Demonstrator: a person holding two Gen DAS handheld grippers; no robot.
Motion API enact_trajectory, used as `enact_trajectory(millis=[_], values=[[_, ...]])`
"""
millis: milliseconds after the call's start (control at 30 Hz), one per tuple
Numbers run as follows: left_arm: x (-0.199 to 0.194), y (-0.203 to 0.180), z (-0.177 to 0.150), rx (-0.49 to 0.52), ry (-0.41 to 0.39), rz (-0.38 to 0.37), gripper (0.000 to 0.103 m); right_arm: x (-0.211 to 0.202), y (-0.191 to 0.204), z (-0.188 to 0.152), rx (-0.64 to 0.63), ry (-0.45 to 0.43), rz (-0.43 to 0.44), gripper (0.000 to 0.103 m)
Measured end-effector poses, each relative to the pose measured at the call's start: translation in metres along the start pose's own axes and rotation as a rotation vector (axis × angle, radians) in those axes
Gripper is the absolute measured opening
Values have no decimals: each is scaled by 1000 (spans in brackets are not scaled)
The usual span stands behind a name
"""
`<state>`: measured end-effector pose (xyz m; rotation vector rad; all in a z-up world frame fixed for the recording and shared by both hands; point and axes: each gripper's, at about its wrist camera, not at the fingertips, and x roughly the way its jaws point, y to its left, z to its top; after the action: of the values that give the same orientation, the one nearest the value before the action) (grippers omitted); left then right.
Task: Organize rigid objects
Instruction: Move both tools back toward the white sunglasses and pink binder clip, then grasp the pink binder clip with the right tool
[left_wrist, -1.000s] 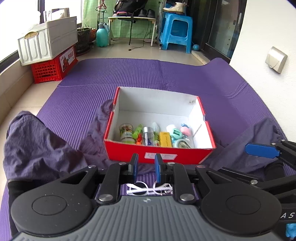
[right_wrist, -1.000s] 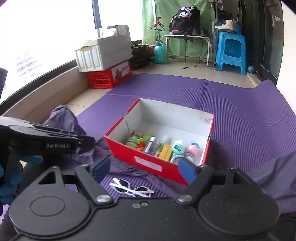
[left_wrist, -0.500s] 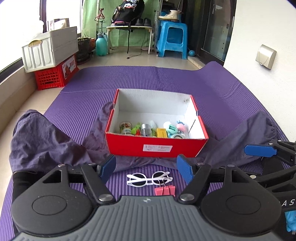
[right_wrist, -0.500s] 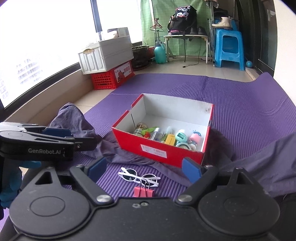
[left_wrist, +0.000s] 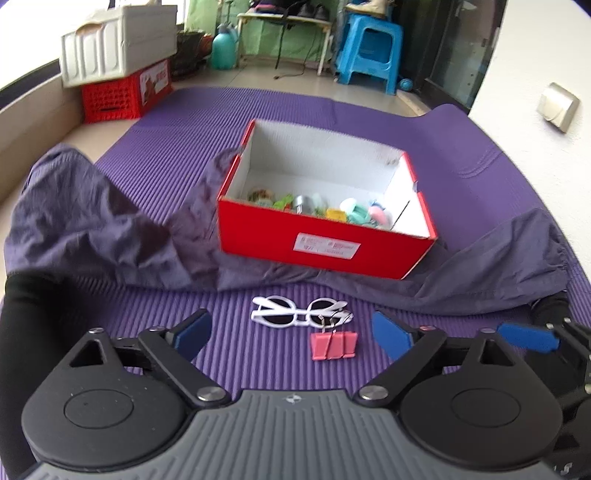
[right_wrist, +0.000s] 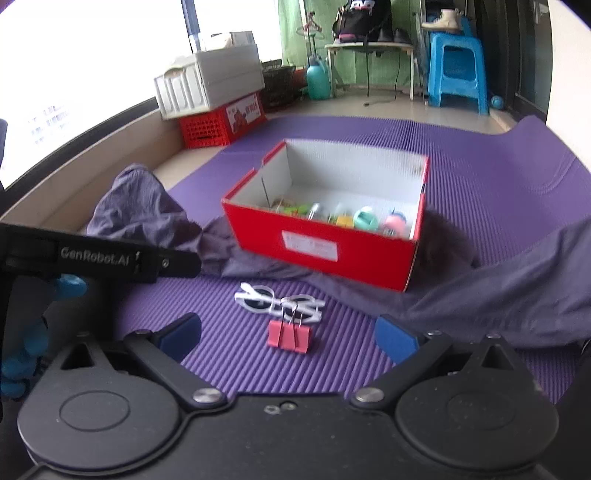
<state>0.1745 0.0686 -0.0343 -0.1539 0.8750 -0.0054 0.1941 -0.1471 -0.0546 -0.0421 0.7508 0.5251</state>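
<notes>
1. lying on the mat just in front of the red box (left_wrist: 321, 243), the white sunglasses (left_wrist: 299, 315) run crosswise, pink binder clips (left_wrist: 333, 345) touching their near edge.
2. left gripper (left_wrist: 291, 332) and right gripper (right_wrist: 288, 334) both opening wide, empty, facing them about equally near.

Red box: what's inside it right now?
The red box holds small items along its near wall: a pink piece, a mint one, a yellow one, green bits, a metal cylinder. The wall hides their lower parts; blur prevents naming them.
</notes>
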Motion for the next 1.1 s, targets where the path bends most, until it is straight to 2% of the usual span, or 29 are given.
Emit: enact_trajectory(millis=[33, 233, 533, 867, 1100], values=[[4, 1, -2, -6, 5, 9, 102, 3, 1, -3, 1, 10, 2, 101], [29, 11, -8, -21, 42, 66, 102, 21, 8, -16, -28, 52, -7, 101], [72, 30, -4, -86, 151, 68, 102, 55, 13, -25, -62, 95, -19, 100], [106, 28, 2, -25, 176, 83, 102, 95, 12, -28, -75, 138, -28, 95], [121, 32, 1, -27, 170, 80, 102, 121, 11, -23, -66, 127, -63, 92]])
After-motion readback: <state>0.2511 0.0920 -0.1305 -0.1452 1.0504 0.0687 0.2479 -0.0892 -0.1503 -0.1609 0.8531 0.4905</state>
